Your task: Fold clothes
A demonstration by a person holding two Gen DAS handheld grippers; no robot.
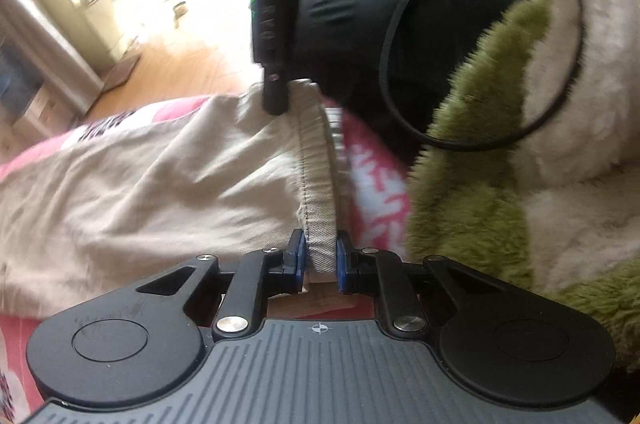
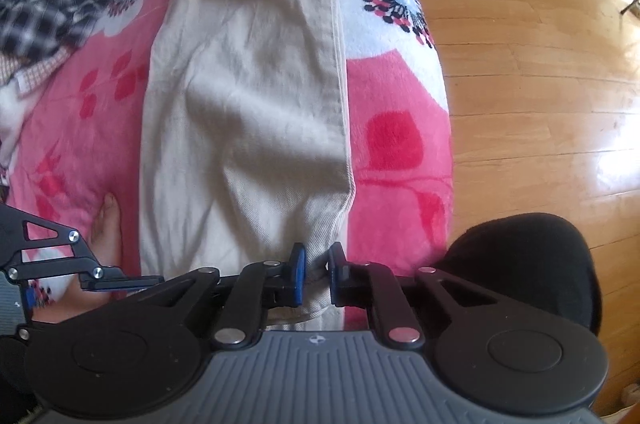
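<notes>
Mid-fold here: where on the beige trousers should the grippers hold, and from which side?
Hold the stitched waistband of the beige trousers, coming in from the waist end along the legs. That band is thick and firm, a sure bite for the fingers. Both the left gripper and right gripper already pinch cloth at that end.

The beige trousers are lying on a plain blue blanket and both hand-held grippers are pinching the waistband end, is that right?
Not quite. The blanket is pink with a flower print, not plain blue, as the right wrist view shows. The rest holds: the left hand-held gripper and right hand-held gripper both pinch the beige trousers at the waistband end.
</notes>
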